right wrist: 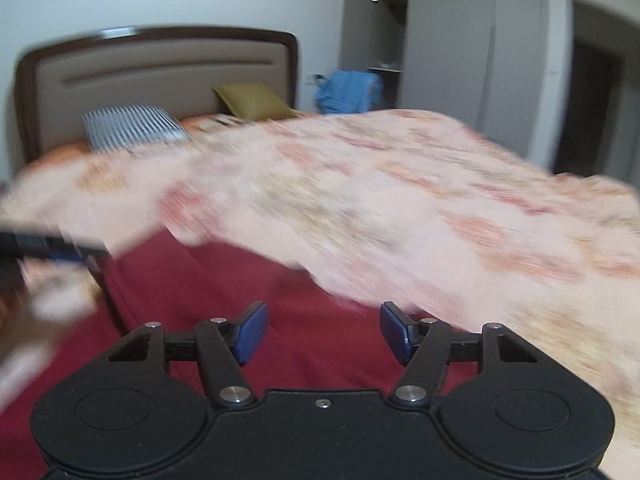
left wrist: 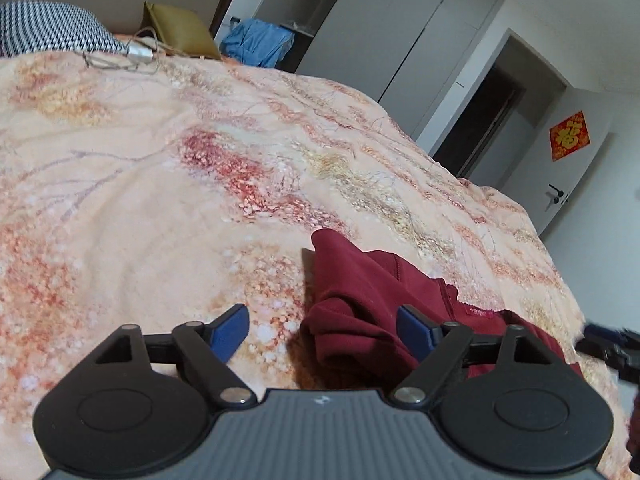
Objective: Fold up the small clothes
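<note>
A dark red garment [left wrist: 360,300] lies crumpled on the floral bedspread [left wrist: 160,168], with a fold standing up at its far end. My left gripper [left wrist: 322,330] is open just above its left edge. Its right blue pad [left wrist: 416,330] hangs over the red cloth and nothing is pinched. In the blurred right wrist view the same red garment [right wrist: 224,288] spreads flat beneath my right gripper [right wrist: 324,332], which is open with cloth below the pads but none between them. The left gripper [right wrist: 44,246] shows as a dark blur at the left edge.
A checked pillow [left wrist: 52,30] and an olive cushion [left wrist: 180,28] lie by the headboard [right wrist: 160,64], with a cable and charger [left wrist: 136,54] near them. A blue cloth [right wrist: 348,92] hangs by the open wardrobe [right wrist: 440,32]. The bed edge drops off at the right, before a dark doorway [left wrist: 492,112].
</note>
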The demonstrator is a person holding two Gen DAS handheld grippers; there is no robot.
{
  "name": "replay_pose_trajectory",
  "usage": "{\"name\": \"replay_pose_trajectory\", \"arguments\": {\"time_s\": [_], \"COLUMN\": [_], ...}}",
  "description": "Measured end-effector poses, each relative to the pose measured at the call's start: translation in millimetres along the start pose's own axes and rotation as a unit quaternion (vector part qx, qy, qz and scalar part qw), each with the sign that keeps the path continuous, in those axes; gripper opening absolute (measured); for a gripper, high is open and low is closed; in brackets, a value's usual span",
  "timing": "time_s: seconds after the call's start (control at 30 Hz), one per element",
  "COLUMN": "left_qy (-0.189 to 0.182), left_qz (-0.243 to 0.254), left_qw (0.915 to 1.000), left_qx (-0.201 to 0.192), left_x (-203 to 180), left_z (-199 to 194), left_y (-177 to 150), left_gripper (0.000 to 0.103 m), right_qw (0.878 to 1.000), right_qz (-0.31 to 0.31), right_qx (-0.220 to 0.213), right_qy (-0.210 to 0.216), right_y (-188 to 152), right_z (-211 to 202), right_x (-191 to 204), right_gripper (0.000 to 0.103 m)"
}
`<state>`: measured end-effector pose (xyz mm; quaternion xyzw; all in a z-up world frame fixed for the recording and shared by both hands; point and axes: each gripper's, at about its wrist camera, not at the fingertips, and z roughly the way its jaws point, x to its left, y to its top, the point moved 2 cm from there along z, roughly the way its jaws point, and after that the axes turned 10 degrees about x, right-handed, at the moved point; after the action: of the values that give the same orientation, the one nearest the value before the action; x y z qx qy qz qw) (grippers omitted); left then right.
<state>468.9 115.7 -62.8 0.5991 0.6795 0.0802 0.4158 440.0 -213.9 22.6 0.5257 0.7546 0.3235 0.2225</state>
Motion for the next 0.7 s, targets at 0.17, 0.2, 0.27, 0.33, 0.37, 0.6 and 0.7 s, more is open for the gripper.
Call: {"name": "replay_pose_trajectory", "arguments": {"time_s": [0.17,0.2,0.27,0.33,0.37,0.6,0.7], "left_qy": [-0.010,-0.014,-0.021,-0.016,-0.013,-0.015,-0.018], "left_qz": [-0.005,-0.009,-0.015,-0.012,-0.010,-0.017,-0.026], "left_qw": [0.9998,0.9997,0.9995,0.9996,0.9996,0.9996,0.9995], "left_qx": [0.016,0.018,0.018,0.018,0.020,0.015,-0.008], "left_x": [2,3,5,5,5,8,9], "left_z": [8,9,9,10,10,6,-2], "left_y": [-3,-3,-4,-4,-5,-10,-17], "left_gripper": [0.052,0.045,0.040,0.029,0.026,0.015,0.013], "right_qw": [0.994,0.992,0.988,0.984,0.983,0.972,0.981], "right_qz": [0.009,0.005,-0.005,-0.021,-0.032,-0.063,-0.049], "right_qx": [0.002,0.010,0.028,0.050,0.063,0.125,0.087], "right_qy": [0.105,0.122,0.151,0.168,0.172,0.186,0.169], "right_y": [60,70,87,98,101,95,98], "right_z": [63,76,101,123,133,174,166], "right_x": [36,46,67,88,99,135,128], "right_gripper": [0.062,0.060,0.057,0.057,0.057,0.001,0.000]}}
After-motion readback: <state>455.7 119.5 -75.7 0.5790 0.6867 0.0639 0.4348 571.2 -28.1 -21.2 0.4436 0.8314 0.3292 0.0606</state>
